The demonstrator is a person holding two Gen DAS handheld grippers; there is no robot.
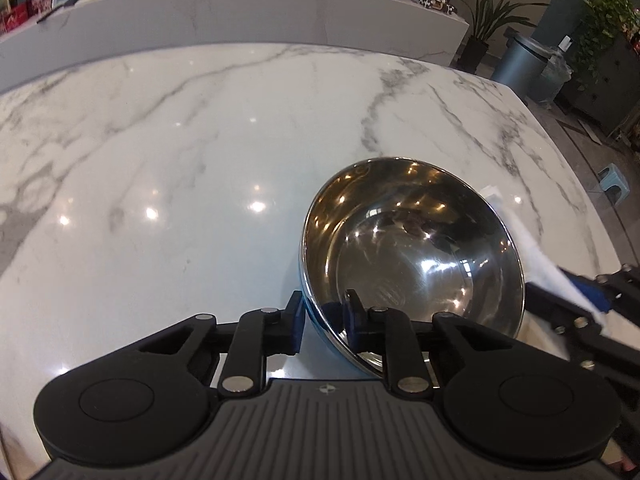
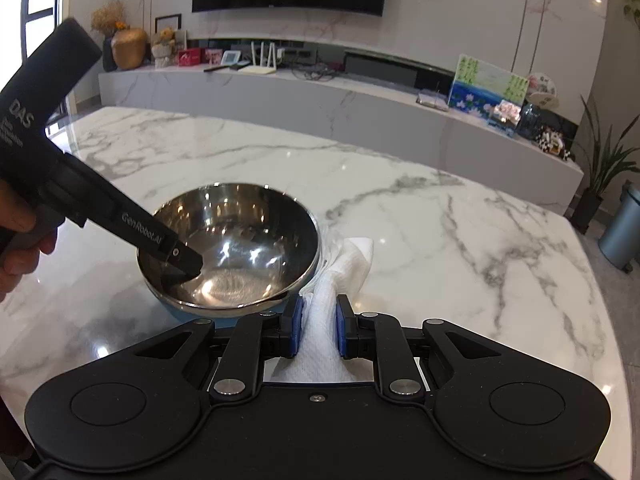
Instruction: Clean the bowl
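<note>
A shiny steel bowl (image 1: 420, 248) with a blue outside sits on the white marble table (image 1: 160, 160), tipped a little. My left gripper (image 1: 324, 312) straddles its near rim, one blue pad outside the wall and one inside, shut on the rim. In the right wrist view the same bowl (image 2: 240, 248) lies just left of my right gripper (image 2: 318, 312), which is shut on a crumpled white paper towel (image 2: 348, 256). The towel rests against the bowl's outer right side. The left gripper (image 2: 180, 256) reaches into the bowl from the left, and a person's hand (image 2: 16, 248) holds it.
The marble tabletop (image 2: 440, 240) stretches far and right of the bowl. Behind it runs a long low marble cabinet (image 2: 320, 108) with small items. A grey bin (image 1: 520, 64), potted plants (image 1: 484, 20) and a blue stool (image 1: 614, 178) stand on the floor to the right.
</note>
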